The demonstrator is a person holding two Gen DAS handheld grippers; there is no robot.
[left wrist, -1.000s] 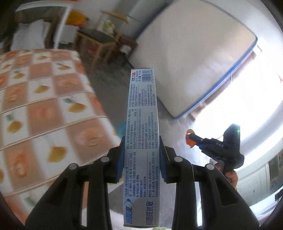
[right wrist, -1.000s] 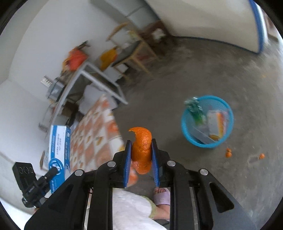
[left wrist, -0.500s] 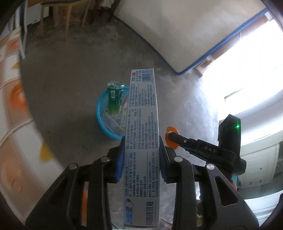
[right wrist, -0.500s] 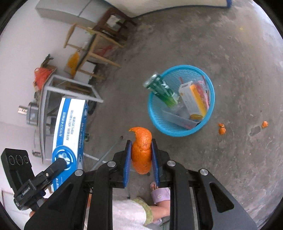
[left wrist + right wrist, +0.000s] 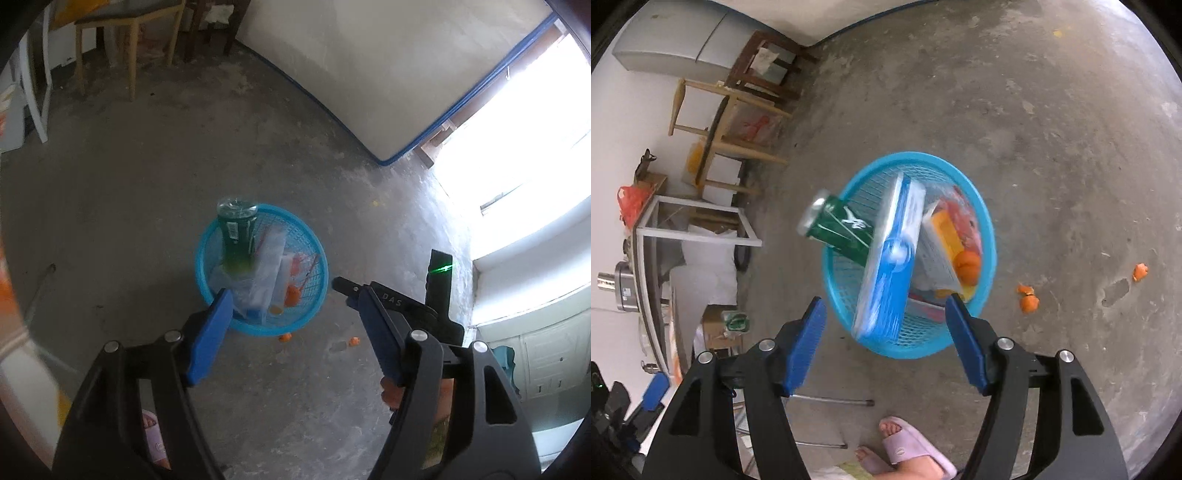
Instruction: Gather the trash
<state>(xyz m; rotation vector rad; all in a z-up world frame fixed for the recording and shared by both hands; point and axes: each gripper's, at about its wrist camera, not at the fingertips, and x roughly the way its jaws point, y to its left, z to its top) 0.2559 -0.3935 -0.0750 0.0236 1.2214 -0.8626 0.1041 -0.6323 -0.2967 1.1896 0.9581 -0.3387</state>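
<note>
Both grippers pointed steeply down at the concrete floor (image 5: 1052, 129). The left gripper (image 5: 291, 314) had its jaws opening, nothing between the blue pads, and the blue basket (image 5: 207, 243) sat just beyond its fingertips. The right gripper (image 5: 884, 314) was likewise opening and empty, directly above the basket (image 5: 988, 236). Inside lay a blue-and-white box (image 5: 890, 258), a green bottle (image 5: 842, 229) leaning over the rim, and an orange peel (image 5: 967, 266). More peel scraps (image 5: 1028, 299) lay on the floor beside the basket.
</note>
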